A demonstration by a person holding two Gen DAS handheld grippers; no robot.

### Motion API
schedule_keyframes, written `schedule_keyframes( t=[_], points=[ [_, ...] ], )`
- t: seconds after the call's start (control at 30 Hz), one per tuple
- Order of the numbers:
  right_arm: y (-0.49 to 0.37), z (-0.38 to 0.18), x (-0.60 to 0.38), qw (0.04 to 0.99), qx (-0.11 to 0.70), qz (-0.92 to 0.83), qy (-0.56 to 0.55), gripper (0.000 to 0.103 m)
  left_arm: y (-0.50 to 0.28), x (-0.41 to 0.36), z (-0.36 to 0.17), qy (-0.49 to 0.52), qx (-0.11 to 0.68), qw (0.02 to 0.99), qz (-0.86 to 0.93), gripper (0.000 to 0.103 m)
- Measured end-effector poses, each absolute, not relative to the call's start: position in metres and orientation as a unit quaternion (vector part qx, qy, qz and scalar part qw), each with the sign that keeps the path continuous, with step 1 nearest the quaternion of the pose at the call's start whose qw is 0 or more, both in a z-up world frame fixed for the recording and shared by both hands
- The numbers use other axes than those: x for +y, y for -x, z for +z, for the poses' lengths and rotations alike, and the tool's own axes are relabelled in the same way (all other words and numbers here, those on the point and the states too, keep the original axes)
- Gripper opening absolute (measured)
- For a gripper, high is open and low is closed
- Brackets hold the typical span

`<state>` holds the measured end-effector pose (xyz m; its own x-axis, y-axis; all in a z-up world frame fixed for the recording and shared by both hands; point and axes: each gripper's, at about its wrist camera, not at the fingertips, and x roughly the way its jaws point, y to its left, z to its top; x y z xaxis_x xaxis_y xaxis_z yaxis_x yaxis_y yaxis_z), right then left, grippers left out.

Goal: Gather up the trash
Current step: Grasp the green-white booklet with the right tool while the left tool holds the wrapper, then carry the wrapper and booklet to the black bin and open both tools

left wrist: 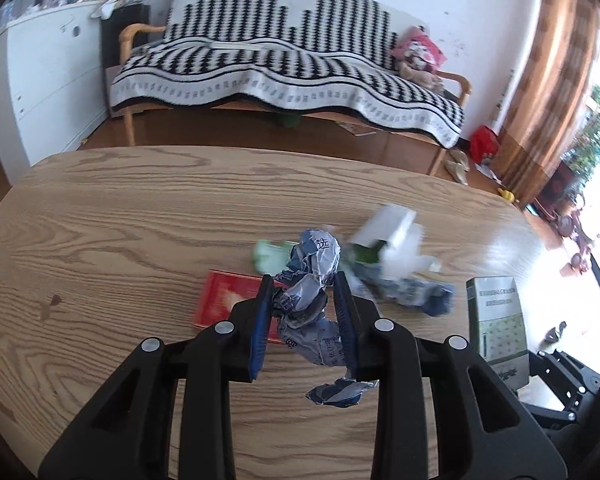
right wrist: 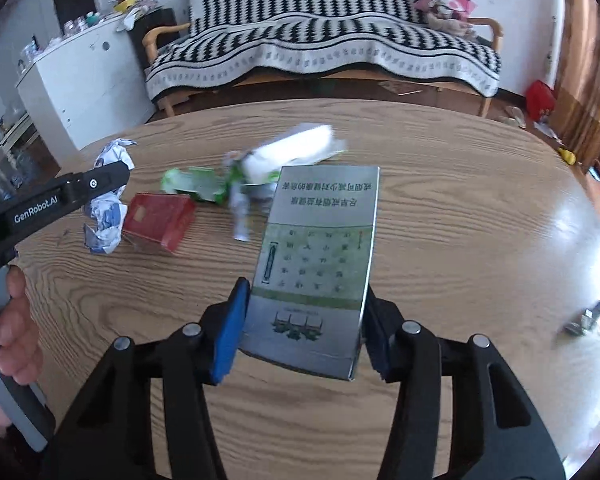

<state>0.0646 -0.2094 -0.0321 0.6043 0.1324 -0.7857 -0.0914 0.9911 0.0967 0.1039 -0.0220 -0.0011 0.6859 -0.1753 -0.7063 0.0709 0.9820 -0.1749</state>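
Observation:
My left gripper [left wrist: 304, 284] is shut on a crumpled blue-and-white paper [left wrist: 308, 296], held above the wooden table [left wrist: 120, 208]. The same paper [right wrist: 106, 216] and the left gripper [right wrist: 100, 178] show at the left of the right wrist view. My right gripper [right wrist: 304, 292] is shut on a silver-green cigarette box [right wrist: 320, 256], which also shows at the right of the left wrist view [left wrist: 496, 316]. On the table lie a red box [left wrist: 224, 300] [right wrist: 160, 220], green-white wrappers [left wrist: 270, 256] [right wrist: 192, 184] and a white carton [left wrist: 388, 232] [right wrist: 296, 148], blurred.
A small crumpled foil piece [right wrist: 584, 318] lies at the table's right side. Another blue-white crumpled paper [left wrist: 416, 296] lies beside the carton. A sofa with a black-and-white cover [left wrist: 284, 68] stands beyond the table, a white cabinet [left wrist: 40, 80] to its left.

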Motion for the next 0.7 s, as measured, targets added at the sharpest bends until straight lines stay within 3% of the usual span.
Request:
schedule_keyframes(
  t=[0.7],
  points=[
    [0.094, -0.023, -0.497, 0.896, 0.396, -0.139, -0.145, 0.052, -0.001, -0.310, 0.006, -0.059, 0.364, 0.875, -0.314, 0.030]
  ],
)
